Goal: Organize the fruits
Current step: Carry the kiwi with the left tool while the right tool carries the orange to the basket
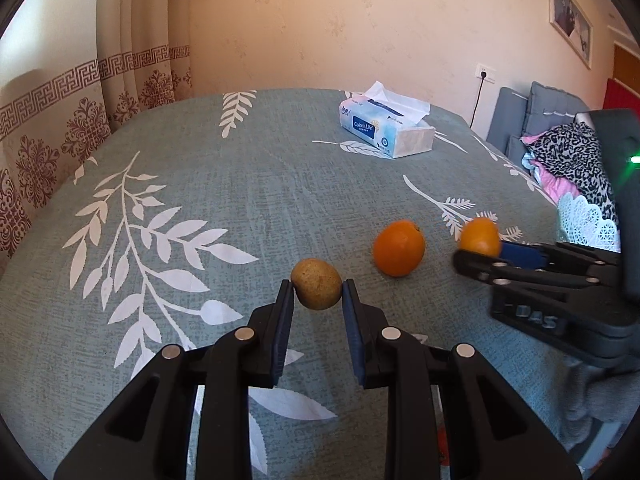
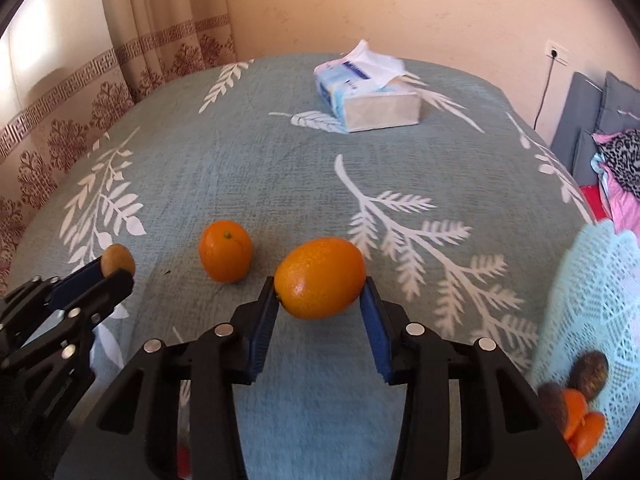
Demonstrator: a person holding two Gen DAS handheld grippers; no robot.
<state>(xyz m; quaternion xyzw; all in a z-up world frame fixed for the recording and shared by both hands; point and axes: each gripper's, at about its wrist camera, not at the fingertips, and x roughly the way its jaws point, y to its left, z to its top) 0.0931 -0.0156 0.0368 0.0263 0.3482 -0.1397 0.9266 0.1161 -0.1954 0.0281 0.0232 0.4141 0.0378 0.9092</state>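
Note:
My left gripper [image 1: 317, 290] is shut on a brown kiwi [image 1: 316, 284], held just above the leaf-patterned tablecloth [image 1: 200, 184]. It also shows in the right wrist view [image 2: 116, 266] at the left, with the kiwi [image 2: 117, 259] between its pads. My right gripper [image 2: 320, 292] is shut on an orange [image 2: 320, 278] above the cloth; it shows in the left wrist view [image 1: 478, 250] at the right with that orange [image 1: 479, 236]. A second orange [image 1: 399, 247] lies loose on the cloth between the two grippers, also in the right wrist view [image 2: 225, 251].
A pale blue lace basket [image 2: 592, 304] at the right edge holds several kiwis and oranges [image 2: 582, 420]. A tissue pack [image 1: 386, 127] lies at the far side of the table. Clothes [image 1: 568, 156] lie on a grey seat at the right. Curtains [image 1: 60, 128] hang at the left.

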